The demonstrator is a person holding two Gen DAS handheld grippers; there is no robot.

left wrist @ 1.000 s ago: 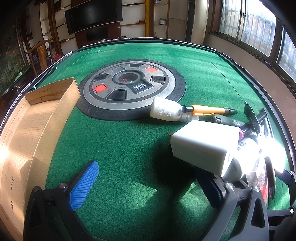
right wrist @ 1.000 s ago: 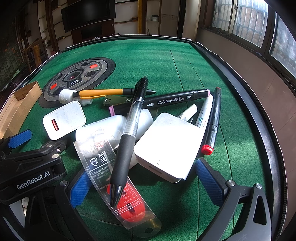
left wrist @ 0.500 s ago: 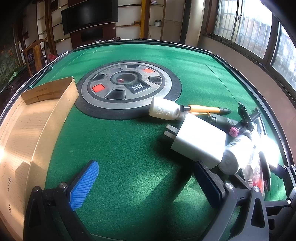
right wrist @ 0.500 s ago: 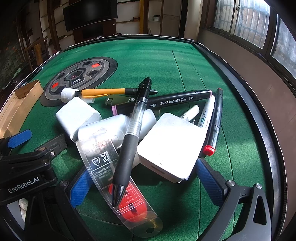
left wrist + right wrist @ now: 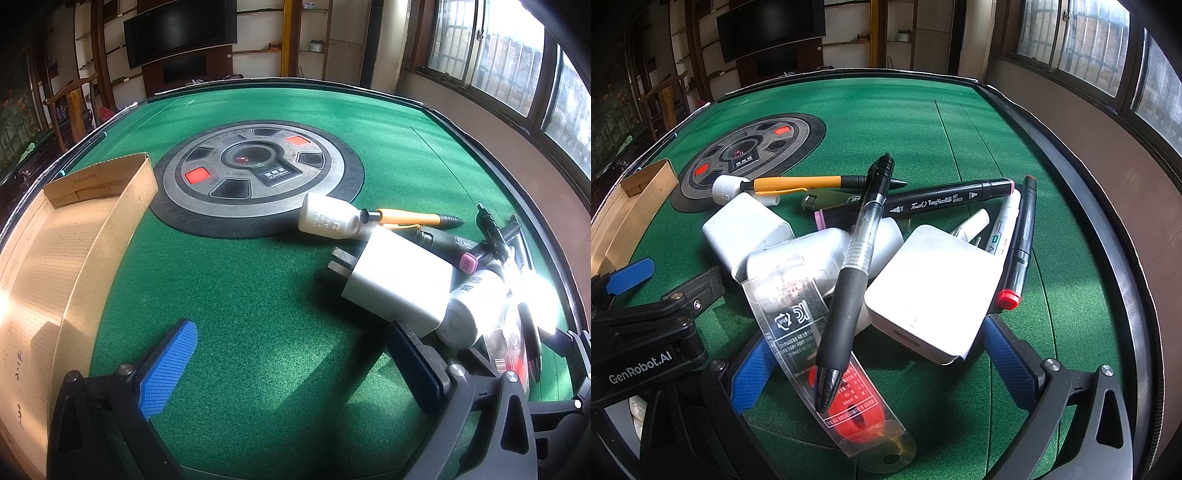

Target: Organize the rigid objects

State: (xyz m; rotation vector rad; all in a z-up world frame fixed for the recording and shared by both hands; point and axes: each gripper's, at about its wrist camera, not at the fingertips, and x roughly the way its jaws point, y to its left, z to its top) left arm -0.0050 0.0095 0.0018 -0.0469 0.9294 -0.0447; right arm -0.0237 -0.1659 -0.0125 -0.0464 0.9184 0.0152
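- Progress: early, by my reading. The box (image 5: 85, 236) at the table's (image 5: 258, 295) left edge shows only bare cardboard floor in the part visible; nothing sorted into it that I can see.
- Everything to be sorted lies in one heap on the right half of the green felt, well apart from the box.
- Heap, right wrist view: black pen (image 5: 857, 273) lying across the top; black marker (image 5: 923, 203) behind it; orange pen (image 5: 798, 182) at the far side; second dark marker with red cap (image 5: 1021, 243) on the right edge; white adapter (image 5: 934, 291) in front; plug charger (image 5: 742, 229) on the left; clear blister pack (image 5: 816, 343) underneath, poking toward the camera.
- Small white bottle (image 5: 328, 221) lies beside the orange pen, touching the edge of the round disc (image 5: 258, 177) set in the felt.
- Left: all of it, as far as shown. Each item needs lifting out and carrying to the box.
- Left tool (image 5: 291, 350): spread wide, holding nothing. Its right finger sits just under the near corner of the charger; contact likely, not certain. Its left finger is over bare felt.
- Right tool (image 5: 879, 363): also wide, empty. Fingers straddle the near end of the heap; the adapter's front corner and the pack lie between them. Right finger is close to the adapter, touching or not I cannot tell.
- Judgement: the left tool looks lined up on the charger, not yet closed.
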